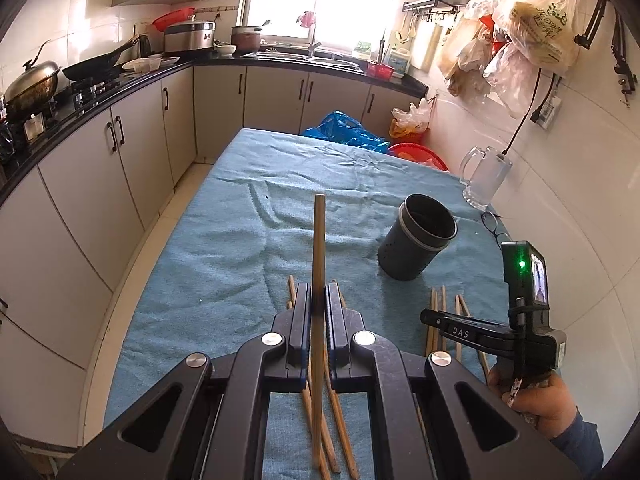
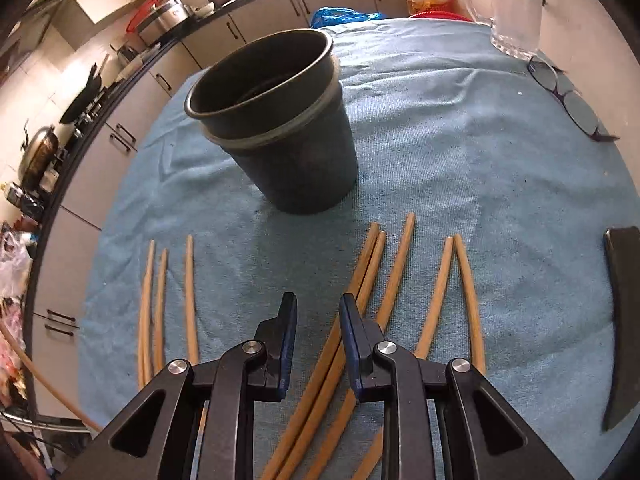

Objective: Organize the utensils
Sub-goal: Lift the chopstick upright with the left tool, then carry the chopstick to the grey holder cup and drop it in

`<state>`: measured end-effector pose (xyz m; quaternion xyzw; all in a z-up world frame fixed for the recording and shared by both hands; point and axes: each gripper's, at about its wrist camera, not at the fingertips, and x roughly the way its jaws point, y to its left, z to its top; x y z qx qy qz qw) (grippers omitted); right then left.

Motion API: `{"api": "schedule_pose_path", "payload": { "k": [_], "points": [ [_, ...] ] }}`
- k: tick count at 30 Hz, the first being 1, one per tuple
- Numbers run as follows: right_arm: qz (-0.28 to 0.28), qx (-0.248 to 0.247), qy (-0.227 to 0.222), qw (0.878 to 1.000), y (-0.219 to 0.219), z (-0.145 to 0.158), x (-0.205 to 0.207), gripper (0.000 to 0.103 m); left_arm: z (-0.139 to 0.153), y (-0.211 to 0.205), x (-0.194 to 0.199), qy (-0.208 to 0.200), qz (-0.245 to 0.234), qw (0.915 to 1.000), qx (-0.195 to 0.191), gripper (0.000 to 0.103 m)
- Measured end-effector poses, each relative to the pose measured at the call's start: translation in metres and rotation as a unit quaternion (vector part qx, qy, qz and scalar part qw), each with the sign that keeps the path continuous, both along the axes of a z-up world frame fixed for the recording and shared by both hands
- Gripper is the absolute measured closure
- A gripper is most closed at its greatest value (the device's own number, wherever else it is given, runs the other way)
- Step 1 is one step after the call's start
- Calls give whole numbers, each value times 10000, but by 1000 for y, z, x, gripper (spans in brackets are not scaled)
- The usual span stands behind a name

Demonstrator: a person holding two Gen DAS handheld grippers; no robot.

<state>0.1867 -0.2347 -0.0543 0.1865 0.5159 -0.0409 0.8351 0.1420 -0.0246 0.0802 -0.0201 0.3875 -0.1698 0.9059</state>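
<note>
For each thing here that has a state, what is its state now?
Left claw: shut on one chopstick.
Right claw: open, holding nothing.
Dark holder: upright, looks empty.
Loose chopsticks: lying flat on blue cloth.
Glass mug: upright.
Eyeglasses: folded.

"DAS" in white caps on the black arm of the right gripper (image 1: 430, 316), seen from the left wrist cam. Green print on a hanging plastic bag (image 1: 538, 20), too blurred to read. No other legible txt.
</note>
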Motion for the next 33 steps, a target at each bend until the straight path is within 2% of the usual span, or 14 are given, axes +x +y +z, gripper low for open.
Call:
{"api": "schedule_pose_path", "payload": {
  "k": [9,11,13,15,19,24,33],
  "points": [
    [-77,131,214,9997,-6,-12,5,79,-1,-2,3,23,-5,10000,4,97],
    [-51,10,213,9998,-3,-11,6,79,-2,-4,5,39,-16,10000,8,97],
    [8,-139,200,9997,1,-12,7,91,-3,-4,7,60,-16,10000,1,97],
    [-3,-70,160,9998,0,-12,7,94,-2,-4,7,63,-21,10000,2,97],
    [-13,241,-208,9995,-2,0,-2,95,-1,-5,7,37,-20,10000,0,97],
    [42,589,-995,9933,0,35,-28,96,9,-9,2,-78,-75,9999,-76,97],
    [35,367,-2126,9764,3,85,-77,96,21,-19,-4,-199,-160,9997,-50,97]
  ]
}}
